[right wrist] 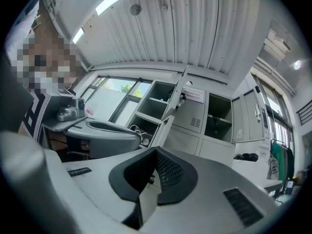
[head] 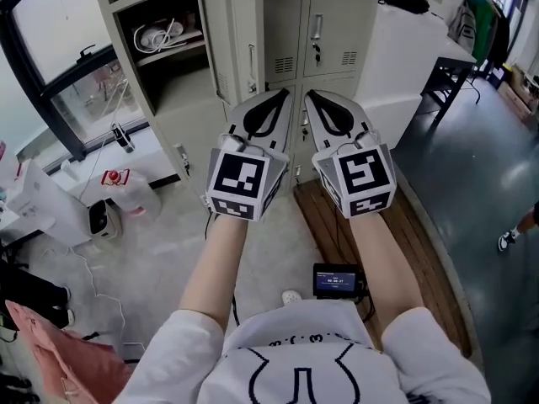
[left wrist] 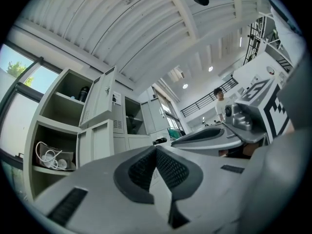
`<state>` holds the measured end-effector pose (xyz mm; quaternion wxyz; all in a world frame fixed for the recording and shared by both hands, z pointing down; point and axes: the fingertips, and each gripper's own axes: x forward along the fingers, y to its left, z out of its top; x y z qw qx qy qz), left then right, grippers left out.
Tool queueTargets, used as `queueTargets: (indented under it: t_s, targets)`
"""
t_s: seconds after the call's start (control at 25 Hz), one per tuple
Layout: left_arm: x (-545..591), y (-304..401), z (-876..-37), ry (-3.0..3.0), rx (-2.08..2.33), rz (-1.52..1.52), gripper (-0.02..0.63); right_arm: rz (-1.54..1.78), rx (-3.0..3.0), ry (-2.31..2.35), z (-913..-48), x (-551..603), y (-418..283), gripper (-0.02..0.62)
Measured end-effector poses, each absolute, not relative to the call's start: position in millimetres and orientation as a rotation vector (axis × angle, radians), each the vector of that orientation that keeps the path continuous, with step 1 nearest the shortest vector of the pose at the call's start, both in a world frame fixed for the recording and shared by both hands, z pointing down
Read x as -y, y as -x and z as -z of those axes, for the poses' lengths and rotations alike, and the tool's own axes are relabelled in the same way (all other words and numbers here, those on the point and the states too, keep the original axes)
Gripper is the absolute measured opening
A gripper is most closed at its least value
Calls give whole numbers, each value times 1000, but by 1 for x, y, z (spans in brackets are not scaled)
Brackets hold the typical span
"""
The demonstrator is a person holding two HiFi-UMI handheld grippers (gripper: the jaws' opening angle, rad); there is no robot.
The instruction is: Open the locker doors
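The grey lockers (head: 333, 32) stand ahead of me. One door (head: 232, 40) is swung open beside an open compartment that holds coiled white cables (head: 160, 36). The door with a handle (head: 317, 39) to its right is closed. My left gripper (head: 285, 93) and right gripper (head: 310, 96) hover side by side short of the lockers, both shut and empty, touching nothing. In the left gripper view the left gripper (left wrist: 156, 151) has its jaws together, with the open door (left wrist: 100, 99) beyond. The right gripper (right wrist: 156, 153) looks the same in its own view, facing the lockers (right wrist: 195, 118).
A white table (head: 413, 57) carrying a black object (head: 404, 1) stands right of the lockers. A wooden board (head: 413, 225) and a small black screen device (head: 337, 280) lie on the floor. A water jug (head: 126, 194) sits at the left. A person (left wrist: 220, 101) stands far off.
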<state>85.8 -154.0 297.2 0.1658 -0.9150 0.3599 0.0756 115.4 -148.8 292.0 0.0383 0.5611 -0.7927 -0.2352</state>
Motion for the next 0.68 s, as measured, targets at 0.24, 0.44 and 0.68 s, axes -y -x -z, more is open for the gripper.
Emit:
queueTargets:
  t_s: [0.24,0.44,0.68]
  targets:
    - [155,-82,-320,2621,-1057,-214,8,610,2447,-1754,-329,150,-128,14]
    - [155,-84,-344,2659,-1087,-214,8,582,2424,-1766,-351,149,-131,14]
    - [163,-85,-356,2676,-1125,-229,8,565,2425,-1802,-353,152,-142,14]
